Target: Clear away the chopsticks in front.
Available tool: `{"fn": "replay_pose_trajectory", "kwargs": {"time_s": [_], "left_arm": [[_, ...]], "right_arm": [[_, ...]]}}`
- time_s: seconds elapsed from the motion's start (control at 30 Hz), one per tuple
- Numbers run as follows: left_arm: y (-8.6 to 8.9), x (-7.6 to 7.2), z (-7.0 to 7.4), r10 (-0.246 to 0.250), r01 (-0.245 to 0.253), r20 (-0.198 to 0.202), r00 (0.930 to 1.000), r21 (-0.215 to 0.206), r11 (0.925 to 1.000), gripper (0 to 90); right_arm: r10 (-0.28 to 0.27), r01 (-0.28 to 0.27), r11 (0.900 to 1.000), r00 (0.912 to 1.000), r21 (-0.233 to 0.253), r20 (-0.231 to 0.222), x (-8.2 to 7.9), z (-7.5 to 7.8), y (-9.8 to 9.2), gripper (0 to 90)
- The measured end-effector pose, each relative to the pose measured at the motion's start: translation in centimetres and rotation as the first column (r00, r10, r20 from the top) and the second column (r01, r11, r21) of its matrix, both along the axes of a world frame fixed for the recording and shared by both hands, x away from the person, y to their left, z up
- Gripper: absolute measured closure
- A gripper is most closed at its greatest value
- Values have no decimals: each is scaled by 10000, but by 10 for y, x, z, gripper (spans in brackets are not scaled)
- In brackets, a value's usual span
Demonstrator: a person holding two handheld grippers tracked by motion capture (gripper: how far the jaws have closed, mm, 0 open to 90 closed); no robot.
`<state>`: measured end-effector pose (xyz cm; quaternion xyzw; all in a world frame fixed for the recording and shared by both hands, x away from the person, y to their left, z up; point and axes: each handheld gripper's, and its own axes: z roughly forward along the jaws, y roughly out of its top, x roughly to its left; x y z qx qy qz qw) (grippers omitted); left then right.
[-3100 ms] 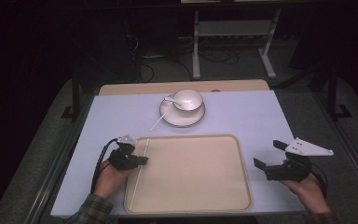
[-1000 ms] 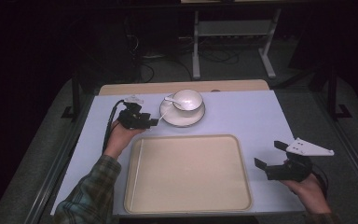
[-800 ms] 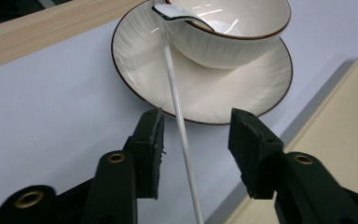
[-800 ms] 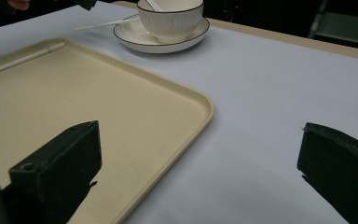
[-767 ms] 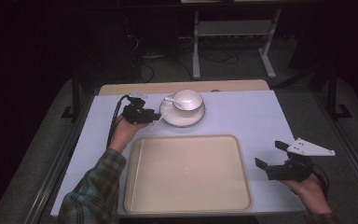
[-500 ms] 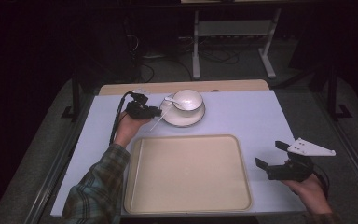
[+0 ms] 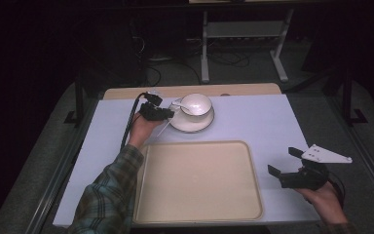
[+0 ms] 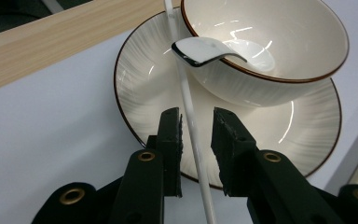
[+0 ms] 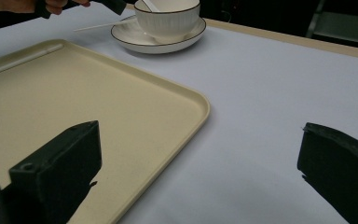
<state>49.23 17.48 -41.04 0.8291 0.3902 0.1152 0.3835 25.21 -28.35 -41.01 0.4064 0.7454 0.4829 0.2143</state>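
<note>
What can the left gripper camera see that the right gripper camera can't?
The left gripper view alone shows its own two black jaws close together over the plate, with a thin white stick running up between them, a small gap on each side. It also shows the spoon handle hooked over the bowl's rim. The right gripper view alone shows the big tan tray and its own jaws spread wide over the tray's corner and the white tabletop. Both show the white bowl sitting on the plate, the stick, and the table.
</note>
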Motion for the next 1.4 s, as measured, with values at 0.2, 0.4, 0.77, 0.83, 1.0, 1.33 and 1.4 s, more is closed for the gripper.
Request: {"fn": "replay_pose_trajectory", "kwargs": {"time_s": [0.2,0.4,0.77,0.83,1.0,1.33,1.4], "left_arm": [[-5,4,-6,-2,5,-108,9999,267,9996,740],[-7,7,-11,110,-105,-194,9998,260,9996,751],[-13,9,-19,282,-271,-229,9993,465,9985,780],[-15,9,-21,326,-314,-242,9992,459,9985,786],[-16,10,-22,519,-509,-211,9984,484,9975,816],[-16,11,-22,814,-806,-161,9966,457,9957,848],[-15,11,-22,816,-807,-179,9965,423,9958,849]], "right_arm": [[-19,19,10000,10000,24,15,0,0,-1,0],[-14,14,10000,10000,37,22,-1,0,-1,0],[-24,23,10000,10000,72,20,0,0,-2,0],[-25,25,10000,10000,76,20,0,0,-2,0],[-28,28,10000,10000,81,16,0,0,-2,0],[-31,31,10000,10000,89,-17,0,0,-2,0],[-30,30,9999,10000,99,-21,0,0,-2,0]]}}
